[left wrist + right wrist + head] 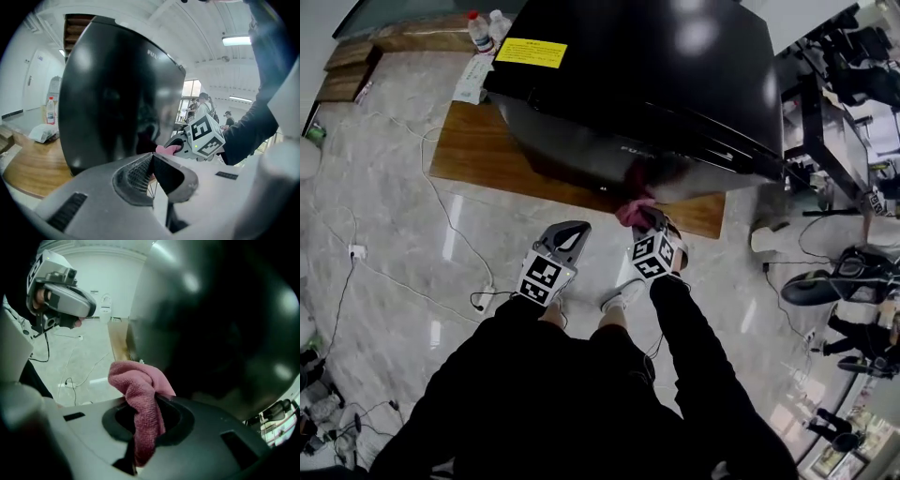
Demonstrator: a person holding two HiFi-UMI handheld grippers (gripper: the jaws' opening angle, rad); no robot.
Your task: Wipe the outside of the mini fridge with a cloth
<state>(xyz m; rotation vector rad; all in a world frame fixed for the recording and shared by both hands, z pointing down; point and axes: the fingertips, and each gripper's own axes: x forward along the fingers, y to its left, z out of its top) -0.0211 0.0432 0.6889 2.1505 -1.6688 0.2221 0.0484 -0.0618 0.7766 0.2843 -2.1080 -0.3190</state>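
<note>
Your right gripper point(140, 401) pinches the cloth point(137, 380), which bunches at twelve o'clock against the mini fridge point(211, 329); your left gripper point(152, 161) is clenched, empty.

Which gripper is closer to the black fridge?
Right. The right gripper holds the pink cloth up at the mini fridge's lower front. The left gripper, shut and empty, sits farther back from it.
</note>
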